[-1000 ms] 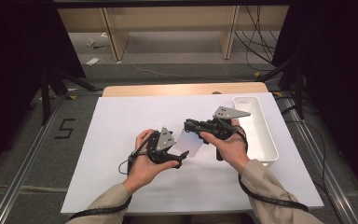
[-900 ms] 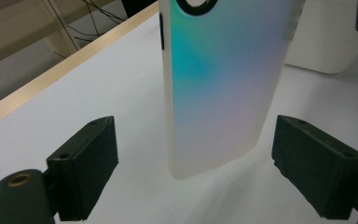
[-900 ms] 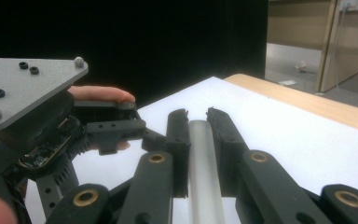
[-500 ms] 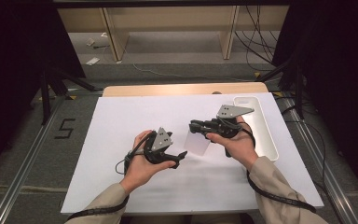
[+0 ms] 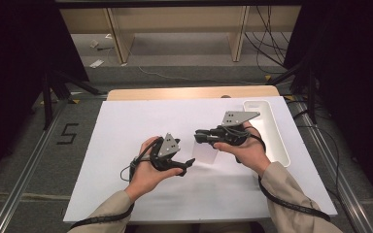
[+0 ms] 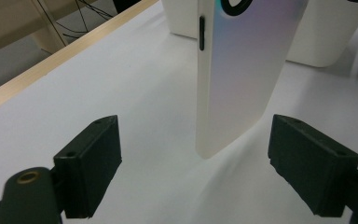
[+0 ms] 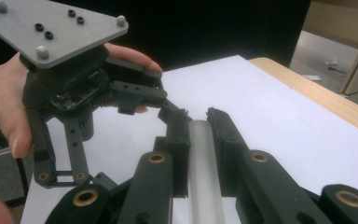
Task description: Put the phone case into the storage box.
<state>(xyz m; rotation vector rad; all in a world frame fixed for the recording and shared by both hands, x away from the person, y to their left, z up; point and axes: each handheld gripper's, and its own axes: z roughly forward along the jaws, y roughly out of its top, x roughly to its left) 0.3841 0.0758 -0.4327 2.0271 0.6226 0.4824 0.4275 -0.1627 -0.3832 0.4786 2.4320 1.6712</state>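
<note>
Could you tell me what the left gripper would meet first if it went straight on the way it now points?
Most likely the phone held by the right gripper: it hangs just ahead between the left gripper's open fingers, though depth is unclear.

Your phone case (image 6: 242,70) shimmers pearly white-pink with a black button; the bench (image 5: 141,121) is white, the tray (image 5: 277,145) at three o'clock white.

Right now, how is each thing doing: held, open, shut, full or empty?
Phone: held up on end, off the table.
Right gripper: shut on the phone's edge.
Left gripper: open, one jaw each side of the phone, not touching.
White tray: on the table, looks empty.
</note>
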